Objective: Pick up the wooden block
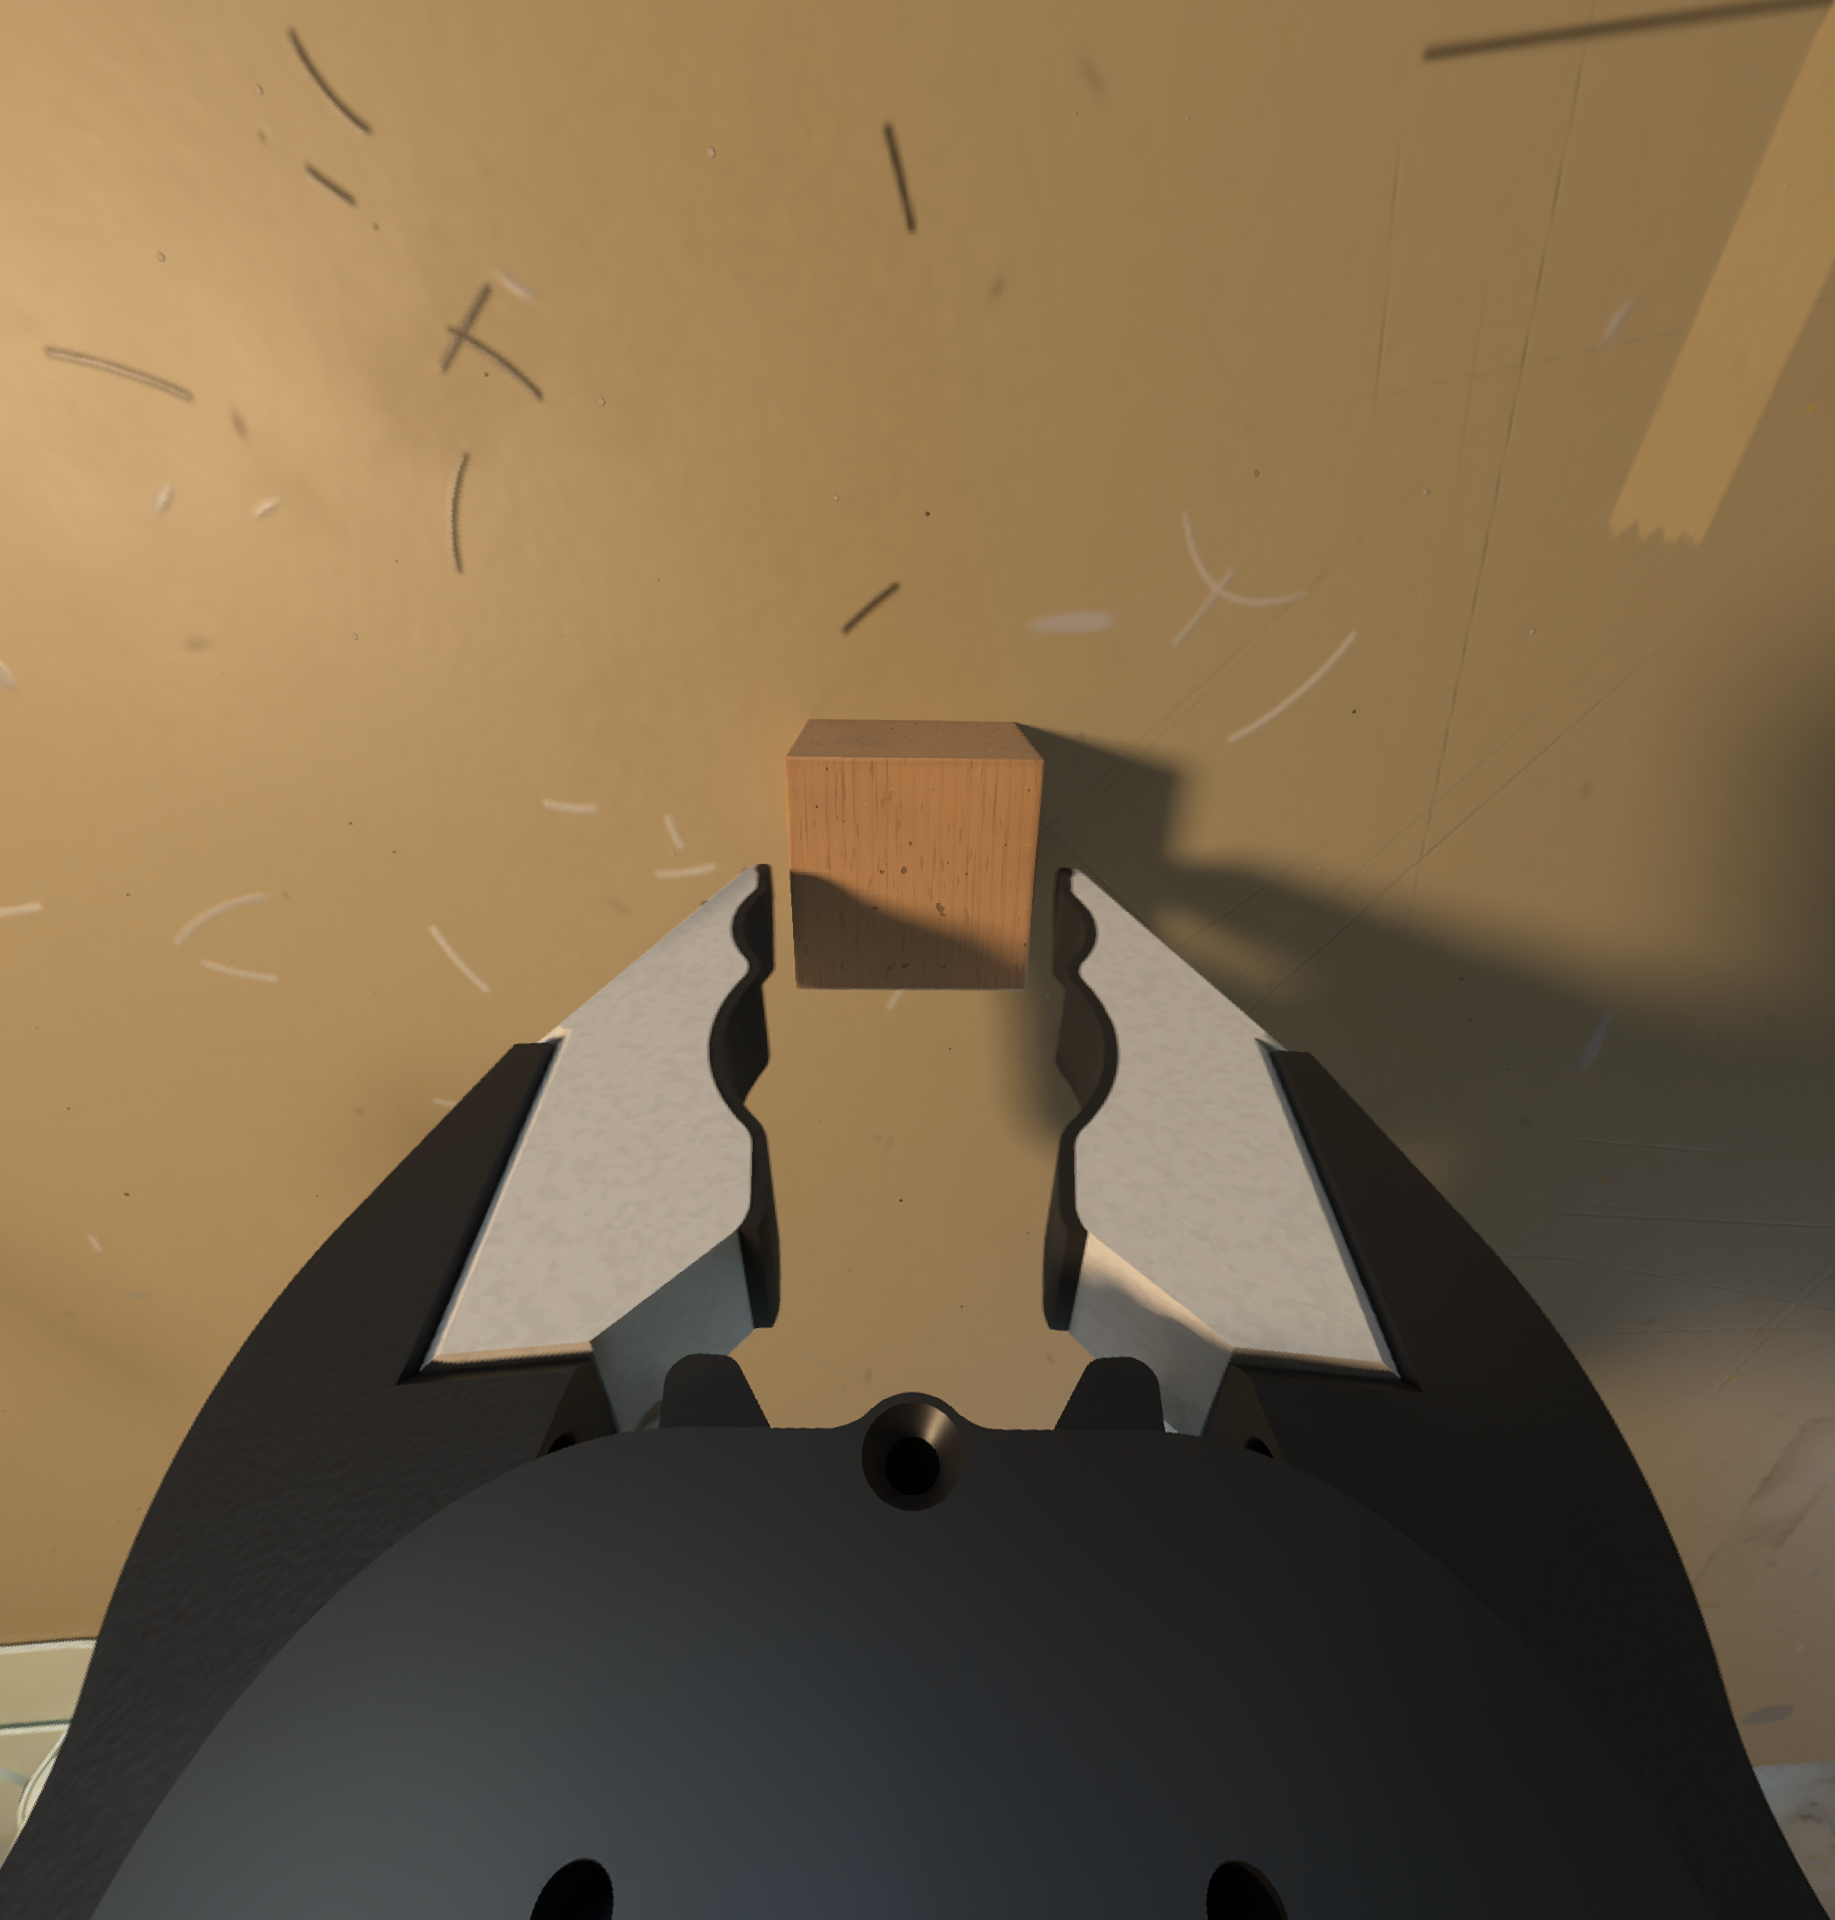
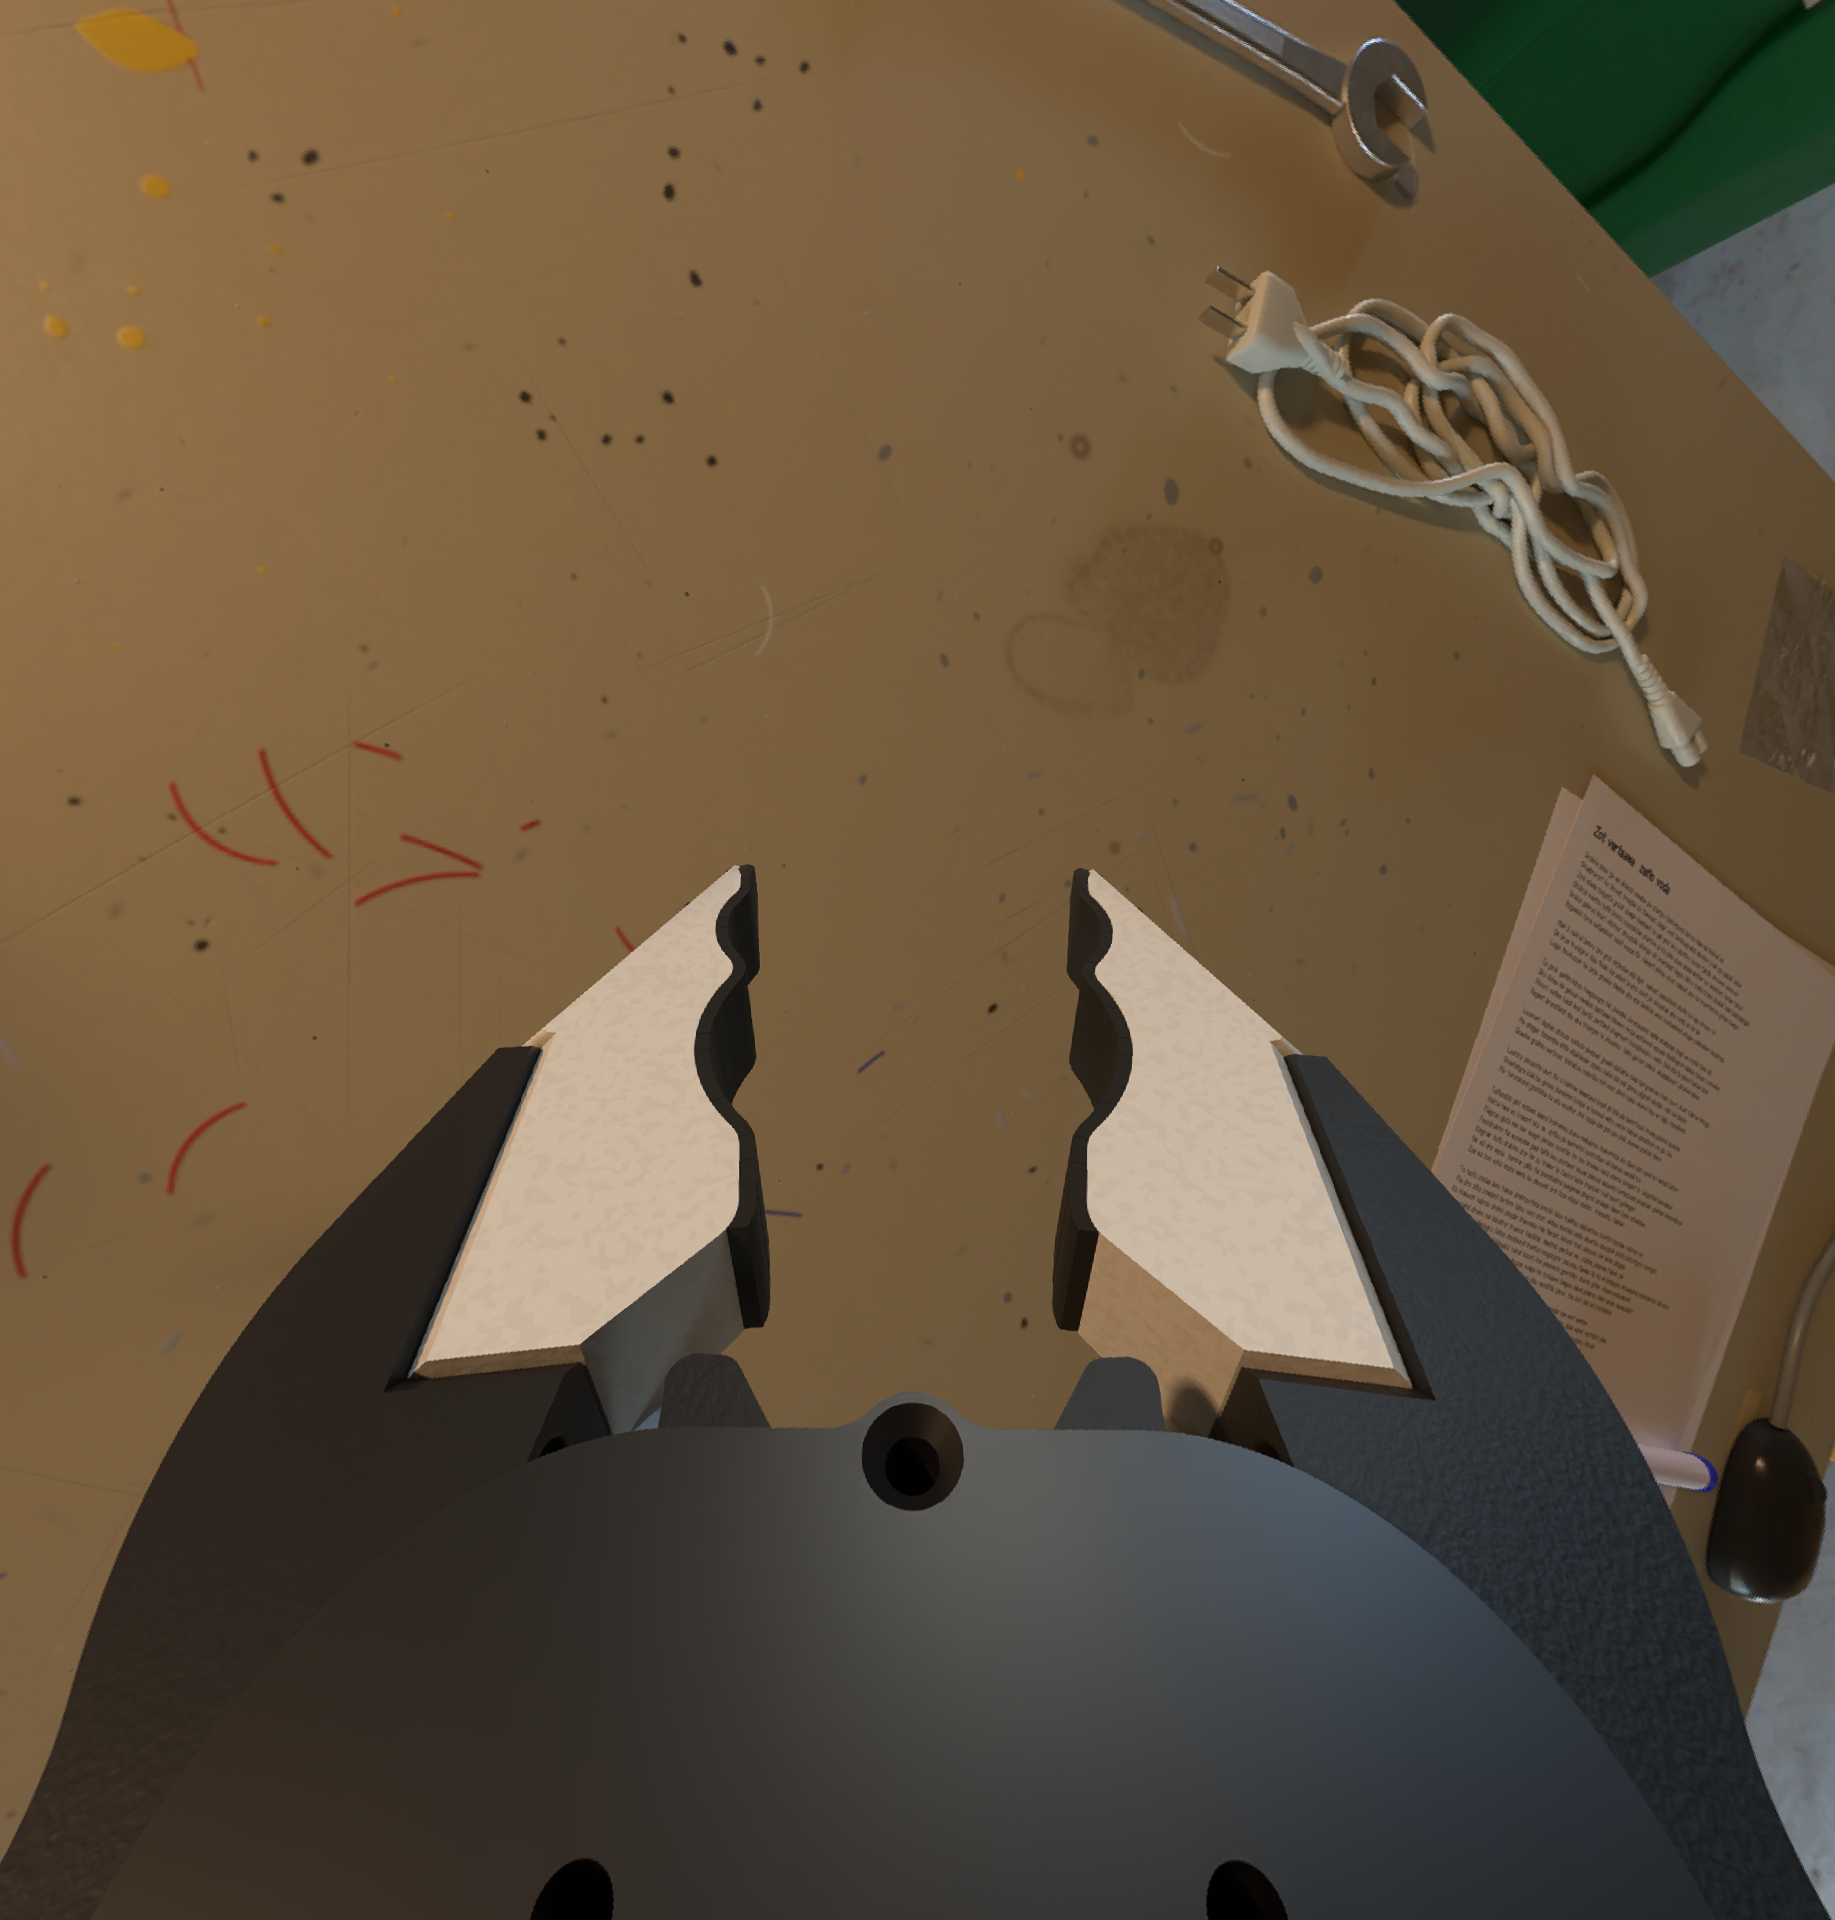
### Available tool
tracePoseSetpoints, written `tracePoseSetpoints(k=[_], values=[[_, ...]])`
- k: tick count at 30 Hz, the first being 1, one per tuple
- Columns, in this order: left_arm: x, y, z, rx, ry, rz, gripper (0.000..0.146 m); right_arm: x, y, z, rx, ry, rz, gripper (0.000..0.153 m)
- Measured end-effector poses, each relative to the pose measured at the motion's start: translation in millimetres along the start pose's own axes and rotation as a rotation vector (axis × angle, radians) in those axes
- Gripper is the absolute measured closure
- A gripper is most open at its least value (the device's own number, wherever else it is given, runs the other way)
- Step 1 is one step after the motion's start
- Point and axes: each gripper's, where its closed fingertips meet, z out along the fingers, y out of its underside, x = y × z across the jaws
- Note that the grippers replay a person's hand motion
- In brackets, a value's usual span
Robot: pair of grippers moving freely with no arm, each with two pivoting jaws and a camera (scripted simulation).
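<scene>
The wooden block, a small light-brown cube, stands on the tan table in the left wrist view. My left gripper is open, with its two fingertips on either side of the block's near part; narrow gaps show between the fingers and the block. The block's far part reaches beyond the tips. My right gripper is open and empty over the table, and the block does not show in the right wrist view.
In the right wrist view a tangled white power cord, a metal wrench, a stack of printed sheets and a black-handled tool lie near the table's right edge. A strip of tape lies far right of the block.
</scene>
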Motion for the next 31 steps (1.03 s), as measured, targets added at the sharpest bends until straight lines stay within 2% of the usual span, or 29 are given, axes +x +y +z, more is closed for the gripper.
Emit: tracePoseSetpoints(k=[2,13,20,23,26,29,31], values=[[0,0,1,-0.007,-0.004,0.002,0.100,-2,0,0,-0.001,-0.002,-0.006,0.093],[0,5,0,-0.042,-0.015,0.071,0.100,-3,-2,-3,-0.002,0.018,-0.027,0.093],[-1,1,-40,0.077,0.022,0.091,0.100,-8,-12,-14,0.047,0.043,-0.052,0.093],[23,-2,-74,0.196,0.198,0.128,0.100,-17,-24,-23,0.101,0.066,-0.096,0.093],[65,-2,-121,0.354,0.434,0.216,0.100,-43,-53,-41,0.263,0.060,-0.180,0.094],[114,12,-163,0.433,0.665,0.369,0.100,-94,-95,-73,0.587,0.015,-0.314,0.094],[144,25,-183,0.446,0.818,0.466,0.100,-141,-113,-101,0.853,-0.106,-0.393,0.094]])
